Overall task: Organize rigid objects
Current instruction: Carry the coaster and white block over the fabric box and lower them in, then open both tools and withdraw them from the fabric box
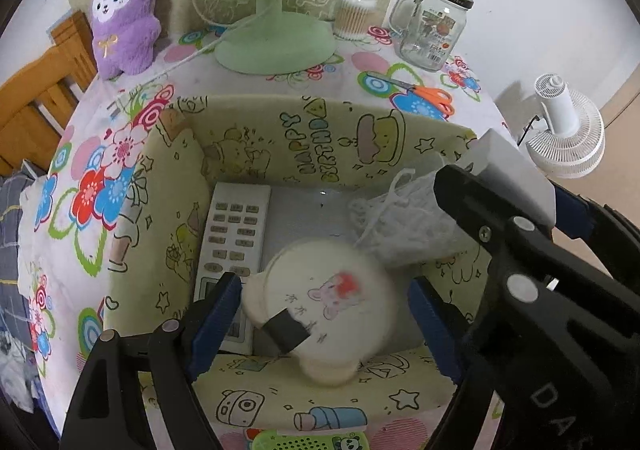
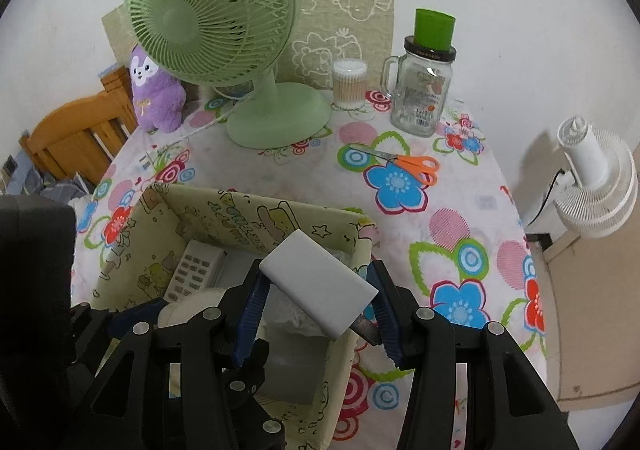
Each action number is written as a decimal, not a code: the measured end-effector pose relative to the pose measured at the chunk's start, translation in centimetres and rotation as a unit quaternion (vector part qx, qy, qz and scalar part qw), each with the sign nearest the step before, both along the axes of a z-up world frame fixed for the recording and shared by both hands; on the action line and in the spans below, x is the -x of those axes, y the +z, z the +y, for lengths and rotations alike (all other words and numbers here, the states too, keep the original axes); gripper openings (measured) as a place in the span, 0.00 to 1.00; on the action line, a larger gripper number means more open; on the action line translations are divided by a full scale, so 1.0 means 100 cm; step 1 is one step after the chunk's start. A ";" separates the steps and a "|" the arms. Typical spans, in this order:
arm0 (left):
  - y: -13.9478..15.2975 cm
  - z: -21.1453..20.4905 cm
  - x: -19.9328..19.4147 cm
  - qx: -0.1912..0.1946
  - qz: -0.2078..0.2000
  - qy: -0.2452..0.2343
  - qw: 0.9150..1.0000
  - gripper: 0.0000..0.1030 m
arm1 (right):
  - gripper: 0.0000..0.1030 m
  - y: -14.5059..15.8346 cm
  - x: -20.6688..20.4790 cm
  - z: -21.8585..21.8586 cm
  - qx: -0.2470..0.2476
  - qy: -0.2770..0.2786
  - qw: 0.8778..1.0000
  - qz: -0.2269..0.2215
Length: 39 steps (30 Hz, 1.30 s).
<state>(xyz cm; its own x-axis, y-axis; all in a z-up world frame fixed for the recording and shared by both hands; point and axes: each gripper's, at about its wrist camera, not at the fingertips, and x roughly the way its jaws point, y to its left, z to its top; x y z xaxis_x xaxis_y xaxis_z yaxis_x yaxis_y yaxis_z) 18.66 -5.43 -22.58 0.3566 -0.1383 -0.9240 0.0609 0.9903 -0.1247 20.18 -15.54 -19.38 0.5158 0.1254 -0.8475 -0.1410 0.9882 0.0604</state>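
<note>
- Standing on the flower-printed tablecloth (image 2: 460, 217) is the pale yellow fabric storage box with cartoon prints (image 1: 308, 129); it is serving as the collecting place and is already holding a white remote control (image 1: 232, 234), lying flat against its left wall, and a crumpled clear plastic bag (image 1: 400, 226).
- Hovering over the box, the left gripper (image 1: 324, 318) is standing wide, its blue pads either side of a cream round bear-eared case with a pink sticker (image 1: 328, 302); the pads are not visibly pressing, and the case looks blurred, so it is probably being released into the box.
- Waiting above the box's right rim, the right gripper (image 2: 320, 302) is clamping a white rectangular block (image 2: 320, 286), likely next to go in.
- Remaining outside the box are the orange-handled scissors (image 2: 412, 165), a glass mug jar with a green cap (image 2: 420, 89) and a cotton-swab tub (image 2: 350, 83).
</note>
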 end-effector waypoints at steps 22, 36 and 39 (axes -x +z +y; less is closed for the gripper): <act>0.012 0.012 0.013 -0.080 -0.019 -0.032 0.996 0.99 | 0.53 -0.013 0.012 0.016 -0.042 -0.014 0.998 0.037; 0.019 0.011 0.019 -0.075 -0.025 -0.041 0.996 0.99 | 0.70 -0.012 0.018 0.014 -0.052 -0.037 0.997 0.047; 0.026 0.013 0.024 -0.074 -0.032 -0.039 0.996 0.99 | 0.75 -0.005 0.022 0.016 -0.052 -0.039 0.997 0.043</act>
<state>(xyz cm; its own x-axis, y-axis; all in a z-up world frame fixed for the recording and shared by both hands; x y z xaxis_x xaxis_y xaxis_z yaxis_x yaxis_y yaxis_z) 16.24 -4.09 -20.00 0.4094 -0.0317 -0.9118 0.1419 0.9895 0.0293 17.95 -13.98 -19.93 0.4534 0.1776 -0.8734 -0.0535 0.9836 0.1723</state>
